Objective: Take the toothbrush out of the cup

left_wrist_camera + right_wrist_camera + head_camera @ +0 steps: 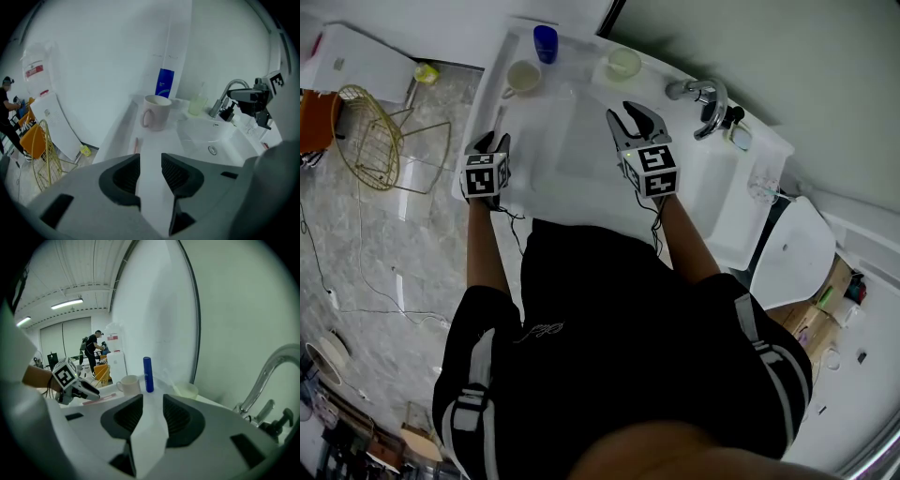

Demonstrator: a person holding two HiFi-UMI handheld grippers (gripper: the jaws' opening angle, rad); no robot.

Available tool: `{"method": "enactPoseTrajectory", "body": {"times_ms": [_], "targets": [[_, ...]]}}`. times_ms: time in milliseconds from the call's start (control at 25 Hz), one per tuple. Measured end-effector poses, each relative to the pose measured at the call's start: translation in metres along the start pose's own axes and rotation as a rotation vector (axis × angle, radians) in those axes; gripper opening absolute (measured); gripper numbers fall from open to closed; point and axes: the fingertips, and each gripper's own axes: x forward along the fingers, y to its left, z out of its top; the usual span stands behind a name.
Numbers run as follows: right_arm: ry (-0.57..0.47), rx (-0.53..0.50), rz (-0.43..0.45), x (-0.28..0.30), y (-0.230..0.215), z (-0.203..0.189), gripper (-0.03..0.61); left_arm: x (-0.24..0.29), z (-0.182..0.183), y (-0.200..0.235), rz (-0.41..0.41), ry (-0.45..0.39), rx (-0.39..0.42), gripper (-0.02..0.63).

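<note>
Head view: the left gripper (491,142) and right gripper (630,122) hover over the washbasin counter (717,202).

Left gripper view: its jaws stand wide and empty. The pink toothbrush (136,145) lies flat along the counter's left edge, just before the mug (156,112).

Right gripper view: its jaws are also wide and empty, and the removal looks finished.

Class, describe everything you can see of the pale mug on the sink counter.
The mug is off-white, smooth and glossy like glazed ceramic, with one loop handle on its side. It stands upright, mouth up, with nothing sticking out of it, on the white counter left of the basin and near the wall. A blue cylinder stands just behind it. A pink toothbrush lies flat on the counter in front of it. Neither appears to touch it; only the counter does.
</note>
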Motion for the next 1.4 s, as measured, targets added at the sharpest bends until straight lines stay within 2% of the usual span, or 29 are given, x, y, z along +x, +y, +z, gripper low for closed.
{"method": "enactPoseTrajectory", "body": {"times_ms": [120,360,560,720,1080,1280,1400], "targets": [[-0.003,-0.032,-0.018,0.009,-0.011,0.004,0.14,-0.011,-0.003,-0.005,0.012,-0.033,-0.064,0.15],[-0.008,-0.139,-0.042,0.031,-0.029,0.017,0.141,-0.039,-0.01,-0.018,0.03,-0.065,-0.113,0.15],[-0.02,-0.177,-0.034,0.048,-0.038,0.025,0.146,-0.059,-0.011,-0.023,0.057,-0.123,-0.199,0.146],[-0.011,-0.28,-0.037,0.059,-0.039,0.027,0.149,-0.069,-0.015,-0.032,0.075,-0.122,-0.17,0.146],[0.018,-0.427,-0.058,0.089,-0.04,0.026,0.143,-0.073,-0.019,-0.051,0.074,-0.136,-0.196,0.138],[0.026,-0.469,-0.097,0.098,-0.043,0.027,0.104,-0.075,-0.013,-0.061,0.058,-0.163,-0.196,0.137],[0.023,-0.462,-0.124,0.1,-0.047,0.028,0.038,-0.075,-0.014,-0.061,0.056,-0.161,-0.2,0.137]]}}
